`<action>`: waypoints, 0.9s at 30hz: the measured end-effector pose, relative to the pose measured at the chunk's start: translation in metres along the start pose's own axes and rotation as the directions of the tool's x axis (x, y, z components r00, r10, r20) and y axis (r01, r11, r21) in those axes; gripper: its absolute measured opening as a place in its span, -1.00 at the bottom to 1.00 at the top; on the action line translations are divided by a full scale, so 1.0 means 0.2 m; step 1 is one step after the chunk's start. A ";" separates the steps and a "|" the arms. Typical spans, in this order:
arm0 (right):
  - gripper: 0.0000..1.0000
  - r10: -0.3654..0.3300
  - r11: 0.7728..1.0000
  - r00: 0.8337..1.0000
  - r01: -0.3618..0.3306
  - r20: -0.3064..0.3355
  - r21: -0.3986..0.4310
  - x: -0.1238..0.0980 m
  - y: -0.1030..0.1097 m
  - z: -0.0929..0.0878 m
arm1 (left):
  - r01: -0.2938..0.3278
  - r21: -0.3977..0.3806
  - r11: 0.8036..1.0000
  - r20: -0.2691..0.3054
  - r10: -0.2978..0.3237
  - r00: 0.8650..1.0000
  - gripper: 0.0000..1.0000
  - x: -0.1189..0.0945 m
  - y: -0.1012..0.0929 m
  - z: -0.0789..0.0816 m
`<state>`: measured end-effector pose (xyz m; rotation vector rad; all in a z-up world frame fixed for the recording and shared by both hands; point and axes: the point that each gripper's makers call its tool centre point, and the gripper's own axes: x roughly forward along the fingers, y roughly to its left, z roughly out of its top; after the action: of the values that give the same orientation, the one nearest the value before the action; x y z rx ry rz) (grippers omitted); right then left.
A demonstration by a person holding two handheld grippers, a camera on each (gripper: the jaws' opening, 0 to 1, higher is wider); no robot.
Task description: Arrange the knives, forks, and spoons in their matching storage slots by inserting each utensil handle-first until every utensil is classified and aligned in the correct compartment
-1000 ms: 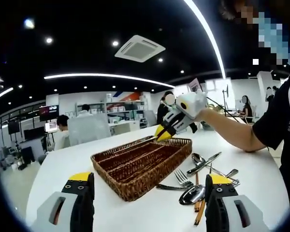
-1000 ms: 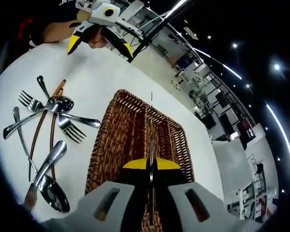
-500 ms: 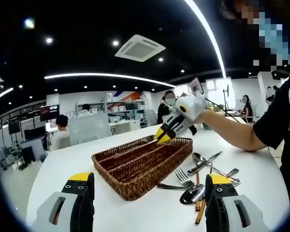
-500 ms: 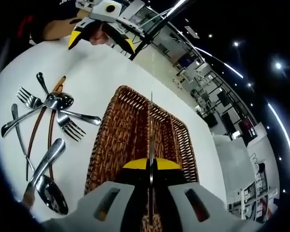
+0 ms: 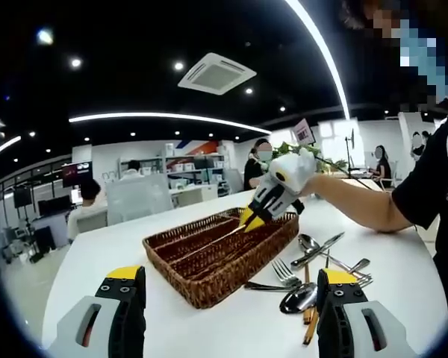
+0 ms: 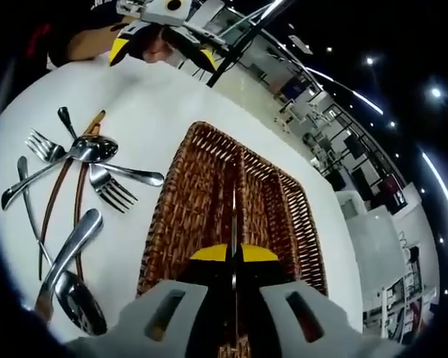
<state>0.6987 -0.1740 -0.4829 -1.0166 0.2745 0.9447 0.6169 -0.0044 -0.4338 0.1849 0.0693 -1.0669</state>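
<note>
A: What does the right gripper point(image 6: 234, 257) hold?

B: Its jaws are pressed together on a knife point(image 6: 234, 224), a thin utensil seen edge-on, pointing out along the middle of the wicker tray point(image 6: 172, 216). In the left gripper view the same gripper point(image 5: 248, 221) hangs over the tray's far end point(image 5: 209, 287), the utensil slanting down into a slot.

A: And the left gripper point(image 5: 228, 287)?

B: Jaws spread, holding nothing, low over the white table point(image 5: 246, 328).

A: Which step is in hand?

B: Judged from this, inserting the held utensil. The next move calls for lowering it flat along one slot and releasing. Whether it touches the tray floor cannot be told.

A: What does each view add?

B: The right gripper view lays out the dividers and the loose pile point(image 6: 67, 201) of forks, spoons and wooden-handled pieces beside the tray; the left gripper view gives the tilt of the descent.
</note>
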 end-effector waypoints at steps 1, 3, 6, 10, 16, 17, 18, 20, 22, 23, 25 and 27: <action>-0.98 0.019 1.000 1.000 -0.019 -0.006 0.005 0.01 0.01 -0.01 | -0.001 0.001 1.000 -0.001 0.001 1.000 1.00 0.00 0.00 0.00; -0.98 0.029 1.000 0.999 -0.028 -0.016 0.013 0.03 0.02 -0.03 | -0.001 0.004 1.000 -0.003 0.001 1.000 1.00 0.00 0.00 0.00; -0.98 0.040 0.999 0.999 -0.039 -0.031 0.025 0.05 0.03 -0.06 | -0.002 0.010 1.000 0.002 0.002 1.000 1.00 0.00 0.00 0.01; -0.97 0.045 0.997 0.998 -0.042 -0.042 0.062 0.05 0.03 -0.09 | -0.004 0.013 1.000 0.006 0.004 1.000 1.00 -0.01 0.00 0.02; -0.97 0.053 0.994 0.997 -0.048 -0.048 0.094 0.07 0.03 -0.10 | -0.003 0.020 1.000 0.005 0.003 1.000 1.00 -0.01 0.00 0.02; -0.97 0.056 0.995 0.997 -0.052 -0.051 0.091 0.08 0.03 -0.10 | -0.003 0.021 1.000 0.005 0.003 1.000 1.00 -0.01 0.00 0.02; -0.97 0.064 0.995 0.996 -0.059 -0.059 0.081 0.08 0.04 -0.11 | -0.003 0.022 1.000 0.005 0.003 1.000 1.00 -0.01 0.00 0.02; -0.97 0.068 0.994 0.996 -0.063 -0.055 0.092 0.10 0.05 -0.11 | -0.006 0.022 1.000 0.004 0.005 1.000 1.00 -0.01 0.01 0.01; -0.97 0.083 0.991 0.995 -0.077 -0.050 0.107 0.12 0.06 -0.13 | -0.007 0.022 1.000 0.005 0.007 1.000 1.00 -0.01 0.01 0.01; -0.97 0.091 0.990 0.994 -0.084 -0.056 0.112 0.12 0.07 -0.14 | -0.007 0.023 1.000 0.005 0.007 1.000 1.00 -0.01 0.01 0.01; -0.97 0.112 0.984 0.993 -0.106 -0.033 0.144 0.12 0.07 -0.12 | -0.005 0.024 1.000 0.005 0.005 1.000 1.00 0.00 0.01 0.01; -0.97 0.108 0.984 0.993 -0.101 -0.038 0.145 0.13 0.07 -0.13 | -0.001 0.026 1.000 0.000 0.001 1.000 1.00 0.00 0.00 0.01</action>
<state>0.7085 -0.1787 -0.5205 -0.8993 0.4313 0.9832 0.6176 -0.0043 -0.4325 0.2083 0.0549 -1.0673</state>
